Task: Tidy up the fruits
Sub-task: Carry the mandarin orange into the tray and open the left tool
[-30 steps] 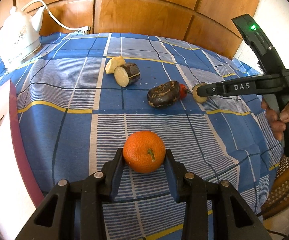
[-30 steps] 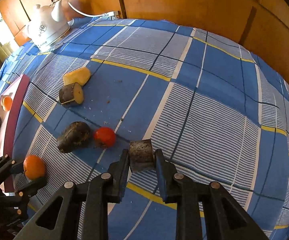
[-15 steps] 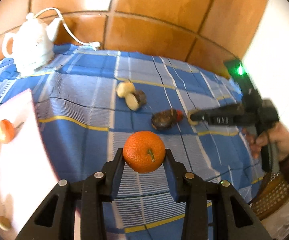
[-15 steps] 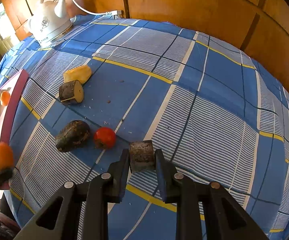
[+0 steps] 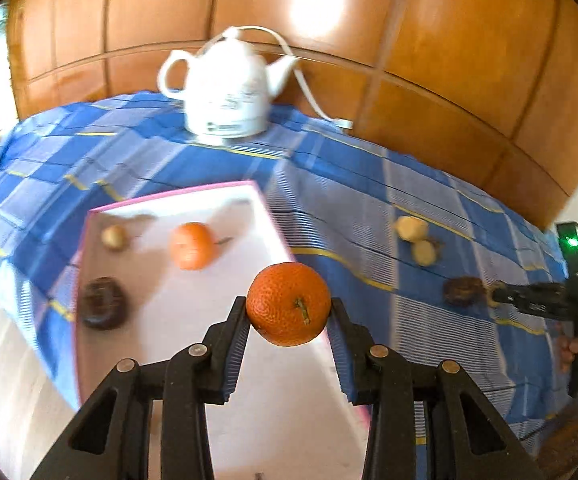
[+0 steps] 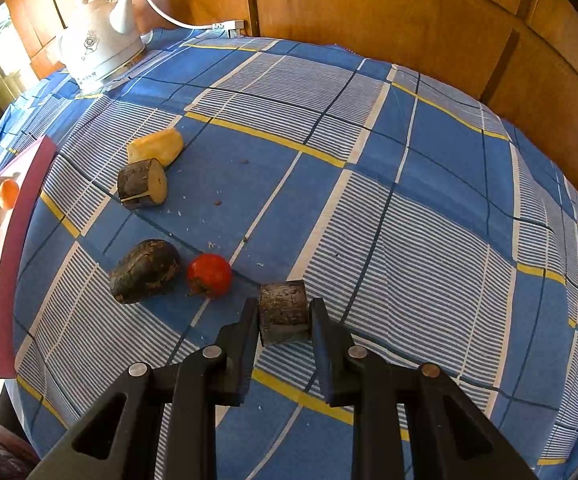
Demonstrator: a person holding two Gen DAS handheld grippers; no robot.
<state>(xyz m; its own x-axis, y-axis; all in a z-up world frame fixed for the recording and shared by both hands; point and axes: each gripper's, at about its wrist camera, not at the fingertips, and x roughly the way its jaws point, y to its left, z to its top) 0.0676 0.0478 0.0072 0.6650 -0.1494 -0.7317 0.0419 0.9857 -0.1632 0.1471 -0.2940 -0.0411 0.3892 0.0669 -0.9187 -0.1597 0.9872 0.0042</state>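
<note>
Wood-panelled wall behind, blue checked cloth over the worktop (image 6: 429,240), white kettle (image 5: 225,92) at the far edge. Left tool (image 5: 288,320) clamped on a mandarin (image 5: 288,304), held clear of the cloth and now over the near corner of the pink-rimmed white tray (image 5: 177,320); a second ago carried low over the cloth, with the tray only a sliver at the left edge of that view (so a clear swing across and upward). Already on the tray: another mandarin (image 5: 191,245), a dark round piece (image 5: 103,308) and a small pale one (image 5: 113,237). Right tool (image 6: 283,316) closed narrow on a dark bark-skinned stub (image 6: 283,312), low at the cloth, unchanged over the same second. Left out on the cloth beside it: a small red fruit (image 6: 209,275), a dark lump (image 6: 145,271), a cut piece with a yellow face (image 6: 143,189) and a peeled yellow chunk (image 6: 155,147). Judged: carry nearly done, release onto a bare patch of tray next, short of the other mandarin; several pieces yet to sort.
</note>
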